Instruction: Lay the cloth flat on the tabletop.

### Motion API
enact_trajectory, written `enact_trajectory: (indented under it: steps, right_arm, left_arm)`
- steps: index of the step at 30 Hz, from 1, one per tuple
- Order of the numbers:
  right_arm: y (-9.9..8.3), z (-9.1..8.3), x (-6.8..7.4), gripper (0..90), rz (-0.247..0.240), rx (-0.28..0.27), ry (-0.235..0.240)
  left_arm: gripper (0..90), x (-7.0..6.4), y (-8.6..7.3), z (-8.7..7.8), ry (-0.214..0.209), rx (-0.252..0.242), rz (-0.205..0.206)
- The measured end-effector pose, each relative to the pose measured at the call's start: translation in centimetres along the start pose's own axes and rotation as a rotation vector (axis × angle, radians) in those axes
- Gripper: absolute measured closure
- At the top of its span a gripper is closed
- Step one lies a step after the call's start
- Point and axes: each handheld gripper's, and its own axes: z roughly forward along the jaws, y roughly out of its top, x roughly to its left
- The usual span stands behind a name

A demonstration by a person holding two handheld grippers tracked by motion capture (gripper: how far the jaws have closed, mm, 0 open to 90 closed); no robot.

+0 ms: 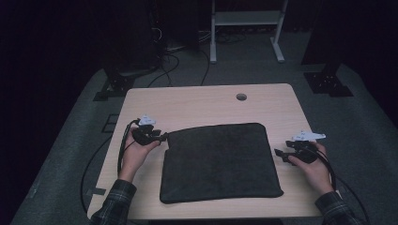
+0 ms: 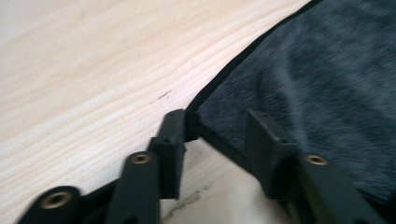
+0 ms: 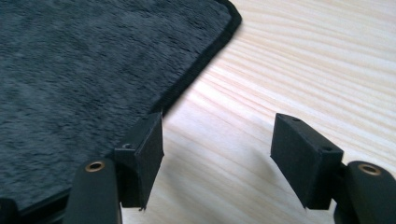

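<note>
- Currently, one dark cloth [image 1: 219,161] lies flat on the table [image 1: 197,101], central, nearer your edge.
- Your left gripper [image 1: 163,137] sits at the cloth's far-left corner, jaws apart, straddling the raised corner hem without pinching it.
- Your right gripper [image 1: 279,153] rests just beside the cloth's right edge, jaws wide apart over bare wood.

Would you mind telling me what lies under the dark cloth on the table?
The dark cloth lies flat on the wooden table, whose bare top shows all around it. Anything beneath its middle is covered, though no bump shows.
</note>
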Motion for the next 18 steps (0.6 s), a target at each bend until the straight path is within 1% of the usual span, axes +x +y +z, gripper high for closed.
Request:
enact_trajectory:
  steps: [1,2,3,4,5,6,7,9,10,12,14,15,17,18]
  right_arm:
    - [-0.1,0.1,-0.2,33.6,0.006,0.000,0.002]
    - [-0.2,0.2,-0.4,33.6,0.013,0.004,0.006]
    - [-0.2,0.2,-0.4,33.7,0.012,0.003,0.003]
    - [-0.2,0.2,-0.4,33.7,0.012,0.003,0.003]
    - [-0.3,0.3,-0.5,33.7,0.010,0.007,-0.001]
    - [-0.3,0.3,-0.5,33.7,0.011,0.009,-0.002]
    - [-0.3,0.3,-0.5,33.7,0.011,0.009,-0.002]
    - [-0.3,0.3,-0.6,33.9,0.010,0.012,-0.002]
    - [-0.4,0.3,-0.6,33.9,0.011,0.010,-0.002]
    - [-0.4,0.3,-0.6,33.6,0.012,0.008,-0.001]
    - [-0.4,0.3,-0.7,33.1,0.010,0.006,-0.001]
    - [-0.4,0.3,-0.7,32.6,0.008,0.005,-0.001]
    - [-0.4,0.3,-0.7,31.4,0.002,0.007,-0.001]
    - [-0.4,0.4,-0.7,30.9,-0.001,0.008,-0.002]
  left_arm:
    - [65.7,0.2,0.0,0.4,0.004,0.003,-0.006]
    - [70.7,0.6,-0.1,1.1,0.012,0.018,-0.008]
    - [72.0,0.6,-0.1,1.1,0.012,0.018,-0.008]
    - [72.0,0.7,0.0,1.4,0.020,0.032,-0.002]
    - [77.6,0.9,0.0,1.9,0.021,0.030,-0.011]
    - [81.8,0.9,0.0,1.9,0.021,0.030,-0.011]
    - [81.8,1.0,0.0,2.1,0.014,0.036,-0.015]
    - [87.3,1.2,0.2,2.4,0.033,0.048,-0.020]
    - [88.4,1.4,0.4,2.4,0.045,0.046,-0.024]
    - [88.8,1.8,0.7,2.4,0.072,0.025,-0.026]
    - [88.8,2.3,0.8,2.4,0.090,-0.017,-0.036]
    - [88.7,2.5,0.8,2.4,0.098,-0.026,-0.039]
    - [88.1,2.8,0.5,2.6,0.101,-0.033,-0.041]
    - [87.6,3.0,0.4,2.6,0.109,-0.031,-0.035]
